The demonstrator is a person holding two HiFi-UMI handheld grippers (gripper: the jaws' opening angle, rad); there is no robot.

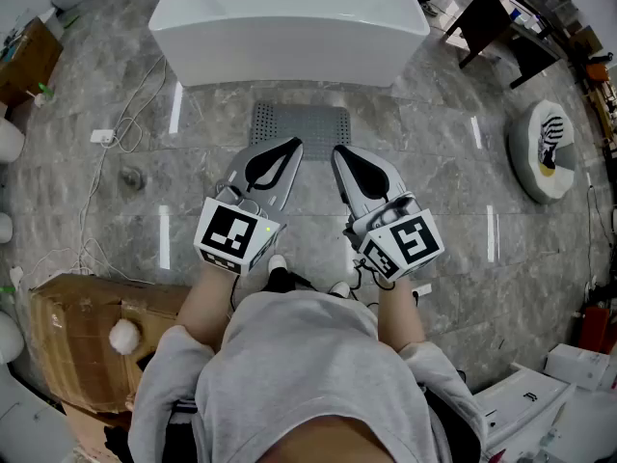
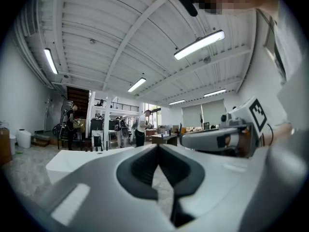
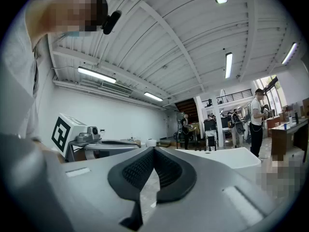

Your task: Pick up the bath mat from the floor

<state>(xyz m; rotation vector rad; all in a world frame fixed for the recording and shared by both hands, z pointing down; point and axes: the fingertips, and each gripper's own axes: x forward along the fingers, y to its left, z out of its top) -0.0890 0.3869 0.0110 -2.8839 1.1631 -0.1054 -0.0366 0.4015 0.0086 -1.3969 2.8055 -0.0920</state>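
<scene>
Grey marble floor point(image 1: 453, 191) fills most of your head view, with the big white bathtub point(image 1: 289, 17) across the far end and a cardboard box point(image 1: 87, 326) down at your left side. The bath mat point(image 1: 313, 119) is the dotted grey rectangle lying flat on the floor right up against the front of the tub, pretty much centred ahead of you.

You're holding both tools level, side by side, noses aimed at the tub. The left gripper point(image 1: 292, 145) has its jaws pressed together with nothing in them, and the right gripper point(image 1: 338, 151) is the same, closed and empty. From above, both tips just overlap the mat's near edge, one toward each half of it, angled slightly inward. Neither gripper view shows the mat, just the tub and the hall behind it.
</scene>
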